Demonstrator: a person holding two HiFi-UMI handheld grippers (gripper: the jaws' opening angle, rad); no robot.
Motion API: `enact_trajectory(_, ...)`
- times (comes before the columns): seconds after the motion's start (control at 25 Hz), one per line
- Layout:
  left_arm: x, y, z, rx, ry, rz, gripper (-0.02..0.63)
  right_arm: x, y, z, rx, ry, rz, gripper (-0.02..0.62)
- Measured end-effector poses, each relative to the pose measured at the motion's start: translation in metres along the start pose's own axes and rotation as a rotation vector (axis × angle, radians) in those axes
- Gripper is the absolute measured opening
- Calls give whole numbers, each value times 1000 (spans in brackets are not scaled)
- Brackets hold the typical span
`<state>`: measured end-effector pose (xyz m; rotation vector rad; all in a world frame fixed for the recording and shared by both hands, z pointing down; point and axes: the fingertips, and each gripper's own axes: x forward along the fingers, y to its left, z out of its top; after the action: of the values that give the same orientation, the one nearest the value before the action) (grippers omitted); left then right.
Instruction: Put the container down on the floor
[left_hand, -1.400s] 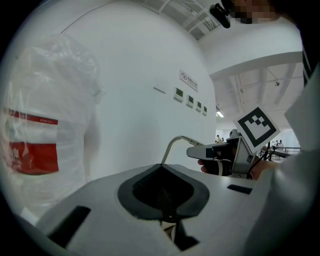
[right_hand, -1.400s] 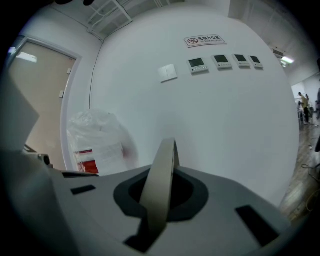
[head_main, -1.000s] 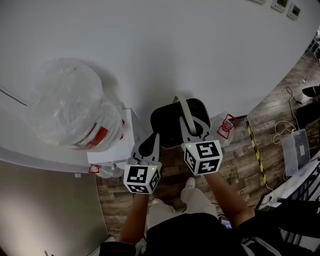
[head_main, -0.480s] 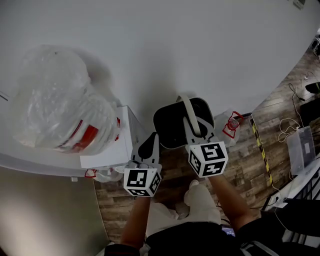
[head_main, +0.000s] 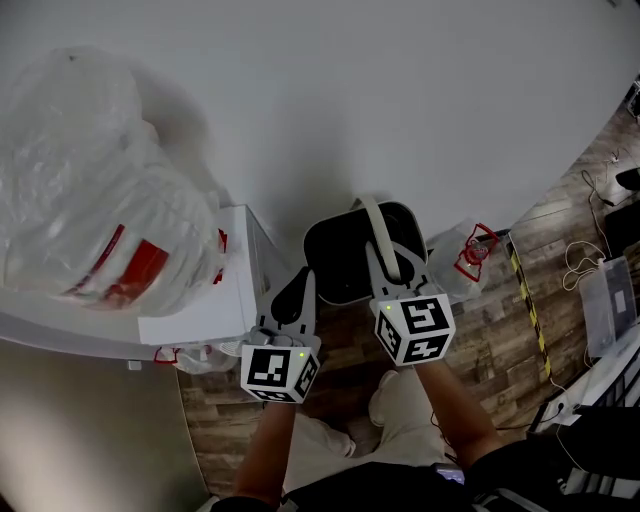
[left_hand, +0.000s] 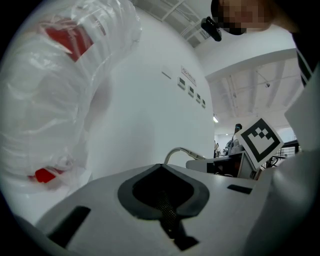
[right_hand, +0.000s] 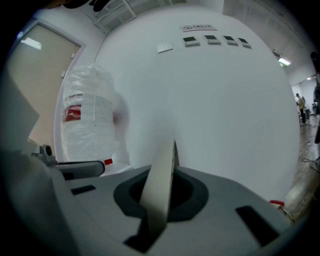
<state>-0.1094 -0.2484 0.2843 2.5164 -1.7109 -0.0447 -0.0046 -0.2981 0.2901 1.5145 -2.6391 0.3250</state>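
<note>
Head view: two hand-held grippers show, each with one marker cube. The right hand-held gripper (head_main: 387, 264) is clamped on the single pale handle (head_main: 372, 222) of one dark container (head_main: 340, 255). The container hangs by the wall (head_main: 400, 100) over the wooden floor (head_main: 500, 330), between a white box (head_main: 215, 290) and a small plastic bag with red handles (head_main: 465, 255). Whether its base touches the floor cannot be told. The left hand-held gripper (head_main: 298, 285) sits just beside the container's left edge, jaws together and empty. A bulky clear bag with red print (head_main: 90, 220) rests on the white box.

Left gripper view: the left hand-held gripper's (left_hand: 162, 172) jaws meet with nothing between them. Beyond them curves the pale handle (left_hand: 181, 151), and the other gripper's marker cube (left_hand: 260, 142) stands at the right. The clear bag (left_hand: 55, 100) fills the left.

Right gripper view: the right hand-held gripper (right_hand: 170, 171) is closed on the handle (right_hand: 159, 200), which rises tilted from between its jaws. Four small dark panels (right_hand: 210, 39) sit in a row high on the wall, with the clear bag (right_hand: 87, 120) at the left.
</note>
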Motion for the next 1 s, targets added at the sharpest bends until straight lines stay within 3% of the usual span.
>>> enact_trajectory(1.0, 36, 37, -186, 16, 5, -71, 17, 67, -24, -168, -17, -20, -27, 34)
